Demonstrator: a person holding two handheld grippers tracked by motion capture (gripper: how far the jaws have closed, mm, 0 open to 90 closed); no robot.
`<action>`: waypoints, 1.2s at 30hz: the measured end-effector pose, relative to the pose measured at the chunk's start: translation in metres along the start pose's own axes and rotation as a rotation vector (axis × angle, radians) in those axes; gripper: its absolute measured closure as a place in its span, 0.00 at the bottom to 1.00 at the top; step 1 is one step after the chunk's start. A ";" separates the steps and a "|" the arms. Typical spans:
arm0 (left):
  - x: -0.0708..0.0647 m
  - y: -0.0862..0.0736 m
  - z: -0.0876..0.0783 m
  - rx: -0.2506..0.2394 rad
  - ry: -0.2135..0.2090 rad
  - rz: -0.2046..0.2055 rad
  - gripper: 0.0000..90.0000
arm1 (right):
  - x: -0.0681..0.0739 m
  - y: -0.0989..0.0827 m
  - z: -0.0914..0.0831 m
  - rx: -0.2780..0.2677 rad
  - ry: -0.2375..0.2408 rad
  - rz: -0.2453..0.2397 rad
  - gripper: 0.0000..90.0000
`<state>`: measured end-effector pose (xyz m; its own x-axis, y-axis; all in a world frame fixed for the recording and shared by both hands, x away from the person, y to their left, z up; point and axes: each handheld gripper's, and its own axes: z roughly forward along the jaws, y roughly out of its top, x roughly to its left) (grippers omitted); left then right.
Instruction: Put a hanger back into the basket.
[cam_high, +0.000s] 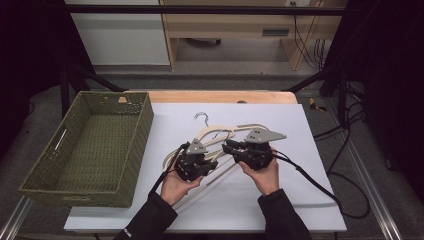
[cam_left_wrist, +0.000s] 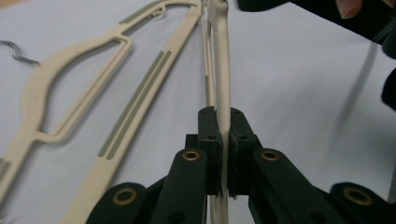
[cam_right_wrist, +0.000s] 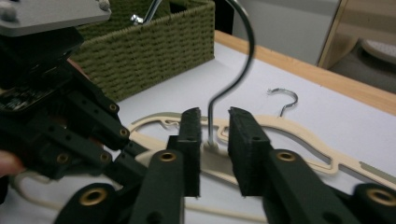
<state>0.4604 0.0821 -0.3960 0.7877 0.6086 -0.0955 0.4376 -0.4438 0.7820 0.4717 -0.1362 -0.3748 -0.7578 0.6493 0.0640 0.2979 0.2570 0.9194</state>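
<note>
Two cream plastic hangers with metal hooks lie near the middle of the white sheet. My left gripper is shut on a thin arm of one hanger, which runs straight away from its jaws. My right gripper stands open around that hanger's metal hook; the wire passes between the pads without touching them. The second hanger lies flat on the sheet, its hook pointing to the far side.
A green woven basket stands at the left of the table, with nothing in it. The wooden table edge runs behind the sheet. Black cables trail off to the right.
</note>
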 end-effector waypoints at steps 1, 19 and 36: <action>-0.002 0.001 -0.004 -0.011 0.000 0.002 0.96 | 0.000 -0.002 -0.009 -0.022 0.010 -0.001 0.75; 0.011 0.038 -0.115 -0.141 0.114 0.078 0.96 | -0.016 -0.048 -0.083 -0.097 -0.087 0.067 0.16; 0.091 0.035 -0.212 -0.178 0.231 0.059 0.96 | -0.020 -0.052 -0.095 -0.100 -0.152 0.086 0.06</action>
<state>0.4561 0.2612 -0.2468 0.6810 0.7279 0.0804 0.2948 -0.3729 0.8798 0.4164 -0.2305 -0.3873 -0.6337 0.7681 0.0919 0.2928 0.1283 0.9475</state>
